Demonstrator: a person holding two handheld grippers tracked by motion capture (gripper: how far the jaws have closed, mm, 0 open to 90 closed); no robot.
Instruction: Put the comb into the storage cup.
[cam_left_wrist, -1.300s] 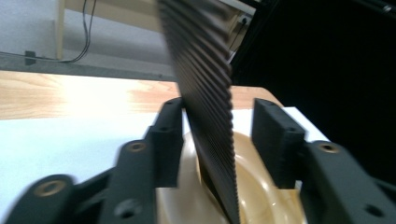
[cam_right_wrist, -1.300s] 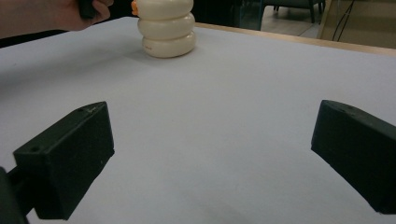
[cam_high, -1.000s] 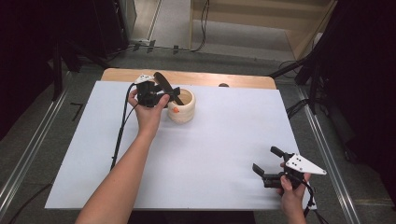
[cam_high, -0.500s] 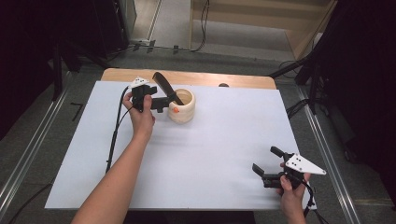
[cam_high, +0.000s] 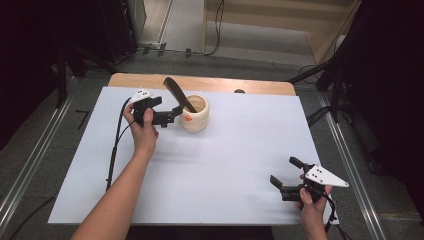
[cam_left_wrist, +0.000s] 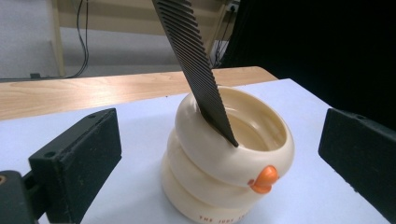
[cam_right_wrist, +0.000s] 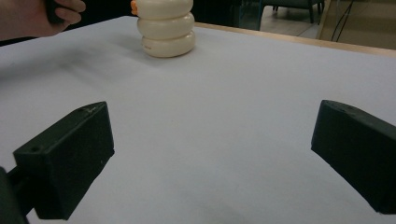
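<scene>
Cream holder (cam_high: 194, 114): ribbed, stacked-ring pot with an orange knob (cam_left_wrist: 263, 179) on its upper ring, standing upright on the white table cover (cam_high: 240, 150), far and left of centre, near the wooden table edge (cam_high: 200, 82). Small red lettering runs along its base, too cut off to read.

Black comb (cam_high: 177, 94): toothed, standing in the holder's mouth, leaning against the rim and tilted up toward the far left; its lower end rests inside the opening.

Left gripper (cam_high: 175, 114): held in the left hand (cam_high: 141, 127), just left of the holder. Jaws spread wide, one on either side of the holder in the left gripper view, apart from it and grasping nothing. A black cable (cam_high: 116, 145) trails from it toward the near edge.

Right gripper (cam_high: 284, 176): held in the right hand (cam_high: 311, 207) at the near right of the cover, well apart from the holder, carrying a grey three-cornered plate (cam_high: 325, 177). Jaws spread wide, empty, over bare cover.

Surroundings: grey floor (cam_high: 185, 30) with cables beyond the table; metal rails (cam_high: 30, 165) along either side.
</scene>
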